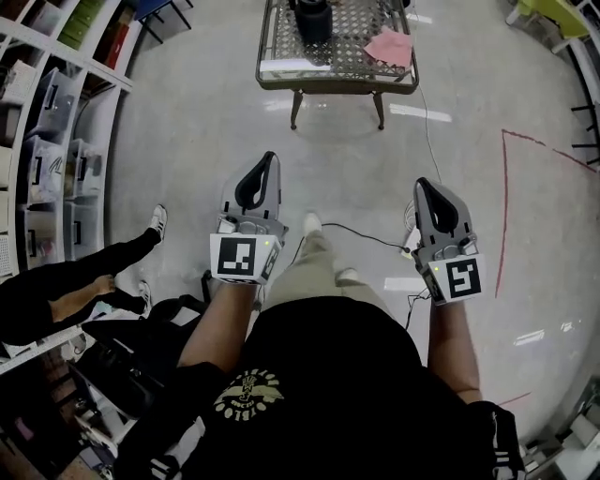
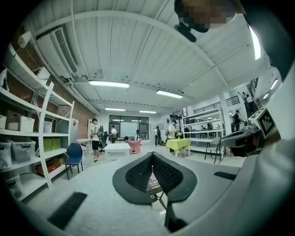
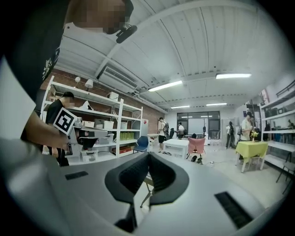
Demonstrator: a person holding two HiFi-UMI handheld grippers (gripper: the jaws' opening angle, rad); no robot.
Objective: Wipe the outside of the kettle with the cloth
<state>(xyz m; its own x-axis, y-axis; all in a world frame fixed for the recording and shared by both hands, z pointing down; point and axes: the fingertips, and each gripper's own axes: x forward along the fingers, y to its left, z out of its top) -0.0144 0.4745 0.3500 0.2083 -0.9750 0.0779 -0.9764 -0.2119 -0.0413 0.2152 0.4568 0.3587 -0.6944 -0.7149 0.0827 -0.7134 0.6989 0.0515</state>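
1. A low table with a wire-mesh top and a dark metal frame (image 1: pixel 337 84) is seen at the top of the head view, across a stretch of pale polished floor (image 1: pixel 187 141) from the person.
2. A dark, rounded kettle (image 1: pixel 314 19) is stood on the mesh towards the table's middle, with its upper part cut off by the picture's edge. A crumpled pink cloth (image 1: pixel 389 45) is laid on the mesh to the kettle's right, near it but apart from it.
3. The left gripper (image 1: pixel 269 161) is held level in front of the person, with its jaws clenched tip to tip and nothing caught between them. In the left gripper view only a sliver of the table and a trace of pink are shown through the gap below the meeting tips.
4. The right gripper (image 1: pixel 422 186) is held level alongside, well apart from the left. Its jaws are likewise pressed together and empty, and a table leg is glimpsed beneath them in the right gripper view.
5. Kettle and cloth are both found well ahead of the grippers, beyond the bare floor, and neither is touched. The kettle is set nearer the left gripper's line and the cloth nearer the right's.
6. White shelving with storage boxes (image 1: pixel 56 141) is ranged along the left, a thin black cable (image 1: pixel 361 234) is trailed over the floor between the grippers, and a red line (image 1: pixel 503 216) is marked on the floor at the right.
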